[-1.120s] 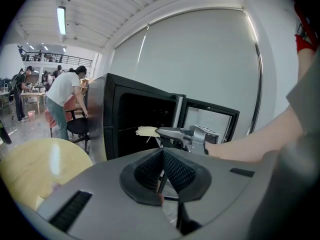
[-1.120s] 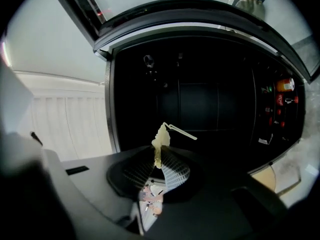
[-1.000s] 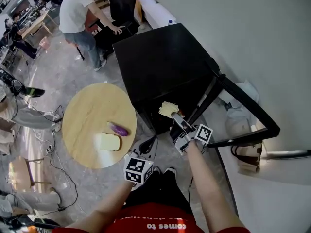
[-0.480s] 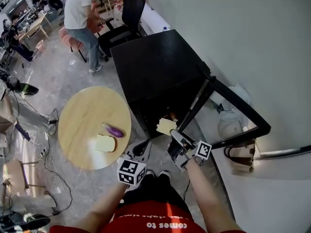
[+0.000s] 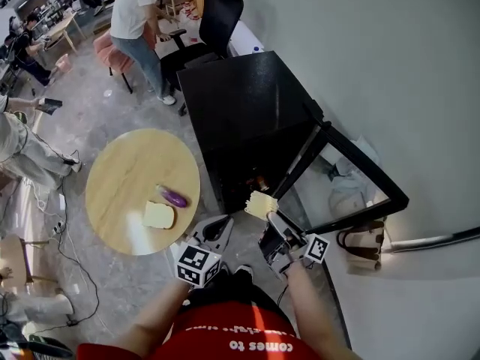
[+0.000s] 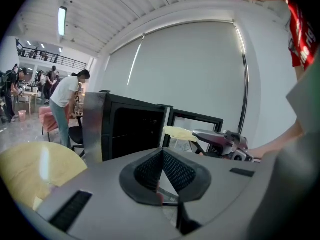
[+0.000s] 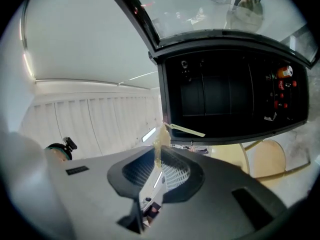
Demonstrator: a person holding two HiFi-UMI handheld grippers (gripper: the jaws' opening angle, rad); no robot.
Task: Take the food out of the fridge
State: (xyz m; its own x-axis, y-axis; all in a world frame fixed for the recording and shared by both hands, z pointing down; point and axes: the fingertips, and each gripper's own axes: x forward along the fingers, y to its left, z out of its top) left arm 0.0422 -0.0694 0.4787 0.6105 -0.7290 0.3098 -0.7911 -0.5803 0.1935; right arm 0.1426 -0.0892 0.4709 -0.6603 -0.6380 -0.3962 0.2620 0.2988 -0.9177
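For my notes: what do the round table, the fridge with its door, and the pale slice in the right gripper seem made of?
Round table: light wood or wood-look laminate, smooth with a sheen.
Fridge: matte black casing, metal or plastic.
Door: dark frame around a see-through pane, likely glass.
Slice: thin, pale yellow, bent where it is gripped; soft, perhaps cheese or foam.

Left of the fridge (image 5: 247, 103), a round table (image 5: 120, 171); on its near half, an eggplant (image 5: 175, 197) just behind a bread slice (image 5: 158, 215). Fridge door (image 5: 352, 182) swung out to the right. Before the open compartment, a flat slice (image 5: 260, 203) pinched in the right tongs (image 5: 270, 216); left tongs (image 5: 223, 225) beside them, nearer the table. Behind the fridge, an office chair (image 5: 221, 10) and a standing person (image 5: 135, 13).
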